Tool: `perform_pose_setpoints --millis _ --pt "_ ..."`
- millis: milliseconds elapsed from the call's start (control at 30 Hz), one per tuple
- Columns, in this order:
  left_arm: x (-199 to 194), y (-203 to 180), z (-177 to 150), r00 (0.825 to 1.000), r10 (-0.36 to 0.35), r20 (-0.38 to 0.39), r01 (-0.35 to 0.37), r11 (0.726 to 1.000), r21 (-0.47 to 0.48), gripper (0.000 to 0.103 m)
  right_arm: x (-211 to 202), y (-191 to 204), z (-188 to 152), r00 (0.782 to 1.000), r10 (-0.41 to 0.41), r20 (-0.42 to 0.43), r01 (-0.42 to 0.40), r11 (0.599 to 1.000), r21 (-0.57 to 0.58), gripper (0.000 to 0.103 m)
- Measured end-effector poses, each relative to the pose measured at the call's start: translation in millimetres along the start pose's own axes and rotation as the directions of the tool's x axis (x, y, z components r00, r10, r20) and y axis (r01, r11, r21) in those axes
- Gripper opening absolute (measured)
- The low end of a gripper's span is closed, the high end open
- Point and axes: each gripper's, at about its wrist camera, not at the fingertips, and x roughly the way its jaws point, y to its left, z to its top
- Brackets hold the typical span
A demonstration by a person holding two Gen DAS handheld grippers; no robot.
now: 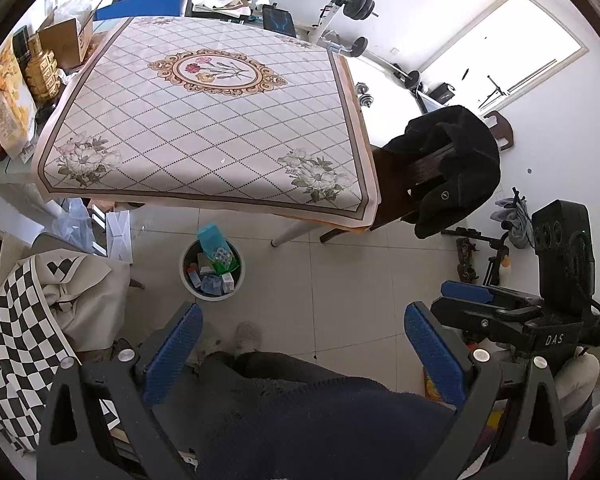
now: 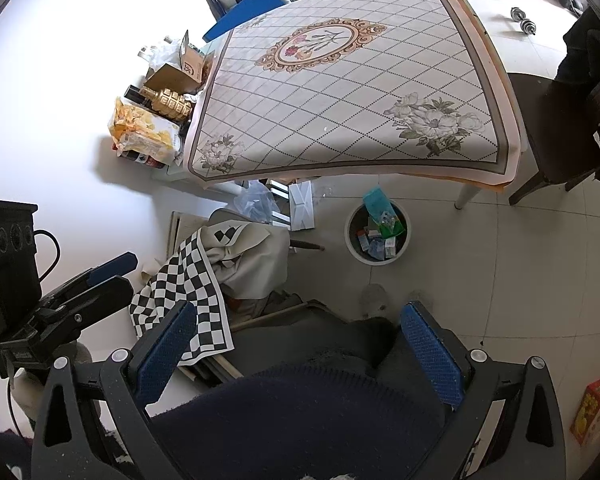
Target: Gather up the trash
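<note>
A round grey trash bin [image 1: 188, 272] [image 2: 350, 236] stands on the tiled floor by the table's near edge. Inside it lie a teal box [image 1: 211, 240] [image 2: 376, 200], a green packet and several small cartons. My left gripper [image 1: 304, 354] is open and empty, held high above the person's dark-clad legs. My right gripper [image 2: 300, 354] is likewise open with nothing between its blue pads. Each gripper shows at the edge of the other's view: the right gripper [image 1: 456, 296] and the left gripper [image 2: 116, 270]. The table [image 1: 204, 128] [image 2: 340, 92] wears a diamond-pattern floral cloth with nothing lying on it.
A chair with a black coat [image 1: 452, 168] stands right of the table. A checkered cloth [image 1: 16, 320] [image 2: 184, 292] is draped over a seat on the left. A snack bag [image 2: 144, 132], gold bottle [image 2: 168, 102] and cardboard box [image 2: 176, 72] crowd a side shelf. Barbell weights [image 1: 360, 4] lie beyond.
</note>
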Motion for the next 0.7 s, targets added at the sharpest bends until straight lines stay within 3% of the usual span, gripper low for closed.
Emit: perform_pose_setpoints --millis 700 --pt "-1.1 4.0 -9.1 1.000 0.011 -0.003 -0.011 1.000 -0.017 0.103 8.1 1.8 -5.5 1.000 -0.001 -0.024 0.001 1.000 -0.003 0.103"
